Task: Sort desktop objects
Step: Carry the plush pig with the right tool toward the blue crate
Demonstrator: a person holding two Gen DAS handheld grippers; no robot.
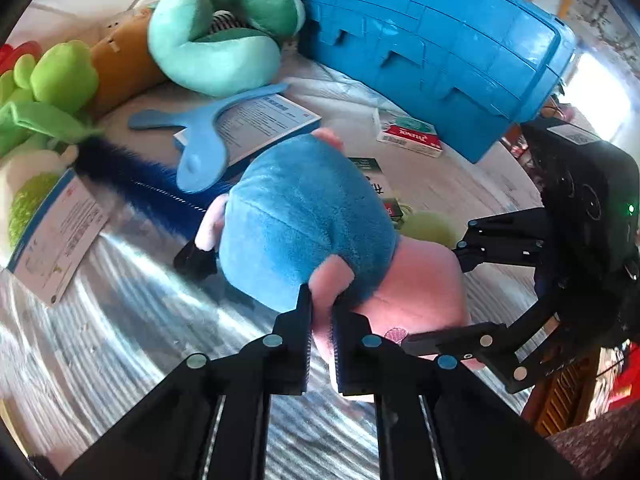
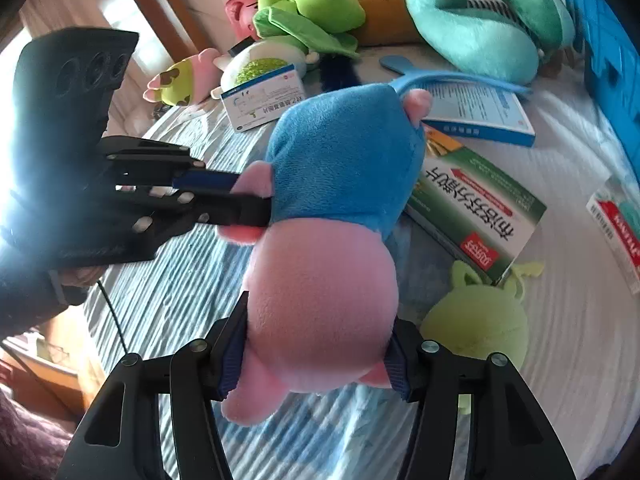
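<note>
L fingers pinch plush limb | R fingers clamp its head | striped tablecloth, wood furn.

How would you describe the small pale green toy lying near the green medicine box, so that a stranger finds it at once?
Start from the big blue crate at the table's far side, then come toward the camera to the green and white box. The pale green plush lies at that box's near corner, flat on the cloth. Unlike the brighter green plush farther back, it is small, pale and has little ears.
</note>
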